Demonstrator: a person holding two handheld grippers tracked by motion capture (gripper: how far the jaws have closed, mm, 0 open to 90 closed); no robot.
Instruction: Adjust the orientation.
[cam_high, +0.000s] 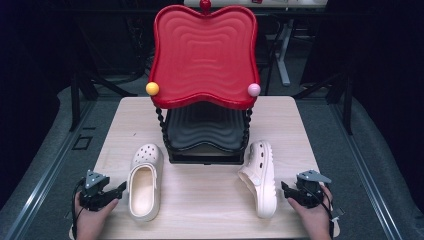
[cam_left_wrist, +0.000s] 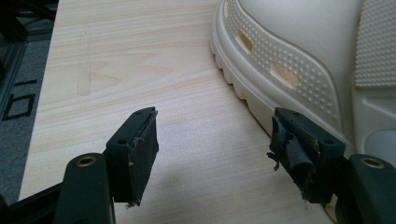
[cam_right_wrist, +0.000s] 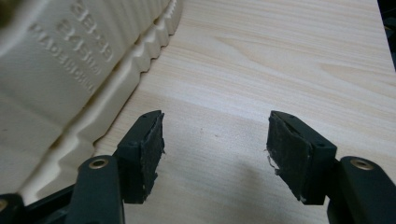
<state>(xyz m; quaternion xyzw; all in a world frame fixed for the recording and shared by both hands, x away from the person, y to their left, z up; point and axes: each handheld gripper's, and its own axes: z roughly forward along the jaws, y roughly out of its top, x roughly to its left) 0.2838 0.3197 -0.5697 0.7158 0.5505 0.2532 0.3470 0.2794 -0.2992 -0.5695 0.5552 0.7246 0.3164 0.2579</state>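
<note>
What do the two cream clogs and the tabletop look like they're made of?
Left clog, upright: likely moulded foam resin, matte; the stippled sidewall and vent holes suggest one-piece moulding. Right clog, on its side: apparently the same, with raised moulded lettering on its sole. Table: pale wood-grain surface, smooth, possibly laminate rather than solid wood.

High view: fixed above the person's end of the table (cam_high: 210, 200), facing forward and down; whole tabletop in frame, red tiered stand (cam_high: 205, 55) upper centre. Left gripper view: low, very near the wood, looking along its own jaws; upright clog (cam_left_wrist: 299, 51) fills upper right. Right gripper view: equally low and close; tipped clog (cam_right_wrist: 70, 56) at upper left, sole toward lens. Both gripper views share tabletop and one clog each with the high view
</note>
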